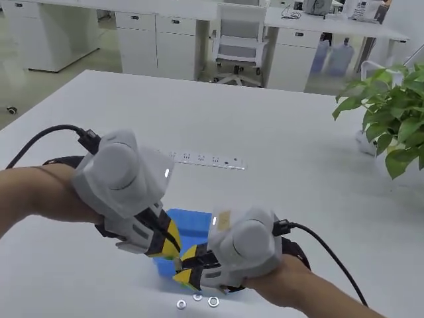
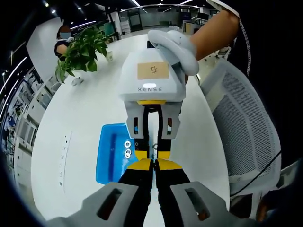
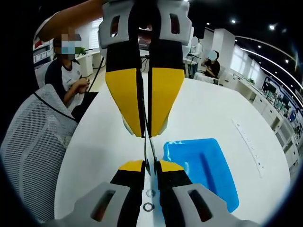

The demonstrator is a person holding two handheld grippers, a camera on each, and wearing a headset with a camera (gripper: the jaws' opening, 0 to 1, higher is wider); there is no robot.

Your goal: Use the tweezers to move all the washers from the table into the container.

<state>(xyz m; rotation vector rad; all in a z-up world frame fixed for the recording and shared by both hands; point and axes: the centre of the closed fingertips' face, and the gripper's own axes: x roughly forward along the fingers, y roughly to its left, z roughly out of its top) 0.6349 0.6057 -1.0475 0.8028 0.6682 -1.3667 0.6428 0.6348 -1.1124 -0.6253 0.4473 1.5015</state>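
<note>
Slim metal tweezers [image 3: 149,149] run between my two grippers, which face each other tip to tip. My left gripper [image 2: 154,163] is shut on one end; in the head view it [image 1: 173,246] comes in from the upper left. My right gripper [image 3: 151,166] is shut around the tweezers' two arms, and in the head view it [image 1: 184,262] sits lower right. Three small washers [image 1: 197,299] lie on the white table just in front of the blue container [image 1: 189,225]. Two washers [image 3: 149,199] show below my right jaws, beside the container [image 3: 199,165].
A white power strip [image 1: 205,159] lies on the table [image 1: 278,132] beyond the container. A potted plant [image 1: 391,112] stands at the right edge. A mesh chair [image 3: 33,142] is behind the near table edge, with a seated person close by.
</note>
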